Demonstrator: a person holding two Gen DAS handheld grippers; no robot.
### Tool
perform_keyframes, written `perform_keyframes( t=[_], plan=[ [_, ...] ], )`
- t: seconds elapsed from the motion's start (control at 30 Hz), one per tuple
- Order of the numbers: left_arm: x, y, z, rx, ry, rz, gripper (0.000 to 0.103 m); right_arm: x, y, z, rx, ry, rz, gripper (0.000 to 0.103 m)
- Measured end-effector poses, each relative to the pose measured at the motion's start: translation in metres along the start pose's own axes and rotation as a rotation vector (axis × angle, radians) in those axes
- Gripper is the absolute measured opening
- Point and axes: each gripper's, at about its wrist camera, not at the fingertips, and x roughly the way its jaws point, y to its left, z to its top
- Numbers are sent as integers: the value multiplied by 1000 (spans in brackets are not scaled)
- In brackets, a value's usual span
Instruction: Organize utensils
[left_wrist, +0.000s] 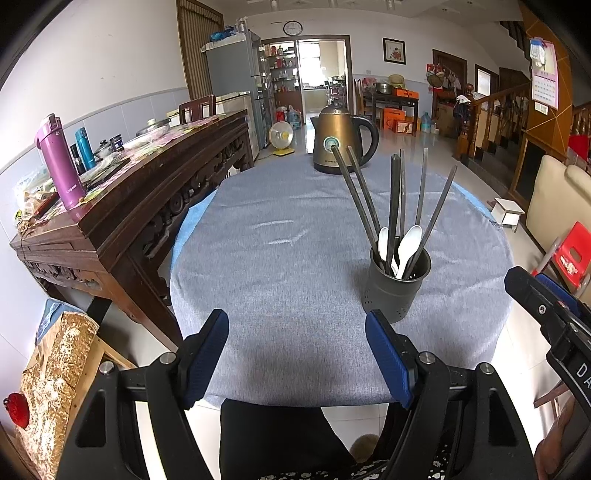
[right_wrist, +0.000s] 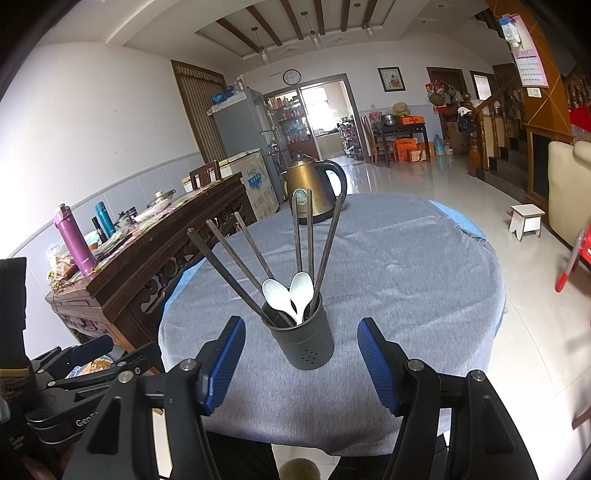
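Matt cloth, dark holder, glossy spoons

You see woven grey tablecloth (left_wrist: 288, 258), matt perforated utensil holder (right_wrist: 306, 343), glossy white spoons (right_wrist: 291, 295), shiny bronze metal kettle (left_wrist: 340, 140).

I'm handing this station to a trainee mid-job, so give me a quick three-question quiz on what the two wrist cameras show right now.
1. True or false: the dark grey perforated utensil holder lies tipped over on the grey tablecloth.
2. How many white plastic spoons stand in the holder?
3. Which stands behind the holder? A) bronze electric kettle B) frying pan C) vase

Key:
1. False, it stands upright.
2. Two, among dark chopsticks.
3. A. Both the left gripper and right gripper have open, empty jaws.
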Motion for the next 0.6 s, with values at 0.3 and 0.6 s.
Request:
perform_keyframes(
  t=[0.3,0.6],
  plan=[
    [0,0,0,0,0,-1,77,-2,0,0,4,-9,-3,67],
    [0,0,0,0,0,0,77,-2,0,1,4,-7,-3,67]
  ],
)
